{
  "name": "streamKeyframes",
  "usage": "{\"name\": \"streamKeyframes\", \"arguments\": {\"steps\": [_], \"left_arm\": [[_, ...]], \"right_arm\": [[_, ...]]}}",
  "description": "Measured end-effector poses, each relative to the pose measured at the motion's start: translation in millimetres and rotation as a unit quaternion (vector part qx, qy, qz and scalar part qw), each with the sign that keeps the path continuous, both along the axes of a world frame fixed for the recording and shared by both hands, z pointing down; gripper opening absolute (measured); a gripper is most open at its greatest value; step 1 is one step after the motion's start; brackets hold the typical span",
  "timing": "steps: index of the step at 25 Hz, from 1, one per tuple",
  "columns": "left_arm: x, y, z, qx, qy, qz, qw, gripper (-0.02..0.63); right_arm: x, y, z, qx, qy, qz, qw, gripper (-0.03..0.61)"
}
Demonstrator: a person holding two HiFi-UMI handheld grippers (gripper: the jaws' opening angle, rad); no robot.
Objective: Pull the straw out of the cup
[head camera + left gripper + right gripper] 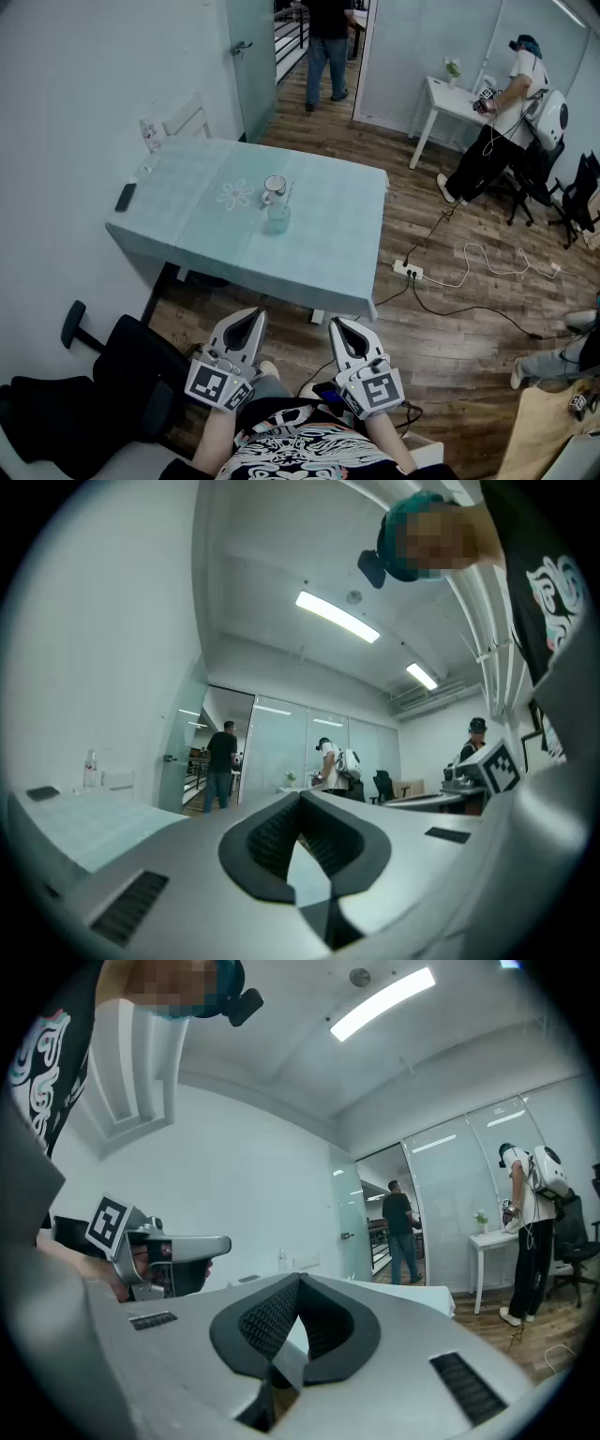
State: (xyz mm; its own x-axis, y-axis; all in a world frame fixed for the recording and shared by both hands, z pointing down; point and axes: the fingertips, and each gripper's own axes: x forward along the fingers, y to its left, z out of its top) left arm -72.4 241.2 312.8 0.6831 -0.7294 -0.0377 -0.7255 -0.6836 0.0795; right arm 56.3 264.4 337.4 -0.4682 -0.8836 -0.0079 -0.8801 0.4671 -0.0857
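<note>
A clear cup (278,218) with a thin straw (288,195) standing in it sits near the middle of the table with the pale teal cloth (328,225). A white mug (274,188) stands just behind the cup. Both grippers hang low by my lap, well short of the table's near edge. My left gripper (246,323) is shut with nothing between its pads, as its own view shows (300,799). My right gripper (344,330) is also shut and empty (300,1281). Neither gripper view shows the cup.
A dark phone (125,197) and a small bottle (148,137) sit at the table's left end. A black chair (103,375) stands at my left. A power strip (409,271) and cables lie on the wood floor to the right. Two people stand at the back.
</note>
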Motion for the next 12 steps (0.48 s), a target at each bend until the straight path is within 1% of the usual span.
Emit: {"name": "streamKeyframes", "arguments": {"steps": [2,3,6,10,12], "left_arm": [[-2.8,-2.9,4.4,0.001,-0.028,-0.012,0.9995,0.011],[-4.4,-4.0,5.2,-0.002,-0.030,-0.018,0.9994,0.011],[-9.3,-7.8,2.9,-0.019,-0.002,-0.034,0.9992,0.012],[-19.5,-13.0,9.1,-0.029,-0.018,-0.062,0.9975,0.012],[-27.0,-12.6,7.9,-0.029,-0.009,-0.071,0.9970,0.012]], "right_arm": [[-2.7,0.2,-0.2,0.000,-0.004,-0.001,1.000,0.012],[-3.4,0.4,-0.4,0.001,-0.005,-0.002,1.000,0.012],[-1.3,-1.5,-2.4,0.004,-0.004,-0.002,1.000,0.012],[-1.5,-6.1,-4.4,0.007,-0.007,-0.004,1.000,0.012],[-4.8,-8.5,-4.5,0.010,-0.005,-0.008,1.000,0.012]]}}
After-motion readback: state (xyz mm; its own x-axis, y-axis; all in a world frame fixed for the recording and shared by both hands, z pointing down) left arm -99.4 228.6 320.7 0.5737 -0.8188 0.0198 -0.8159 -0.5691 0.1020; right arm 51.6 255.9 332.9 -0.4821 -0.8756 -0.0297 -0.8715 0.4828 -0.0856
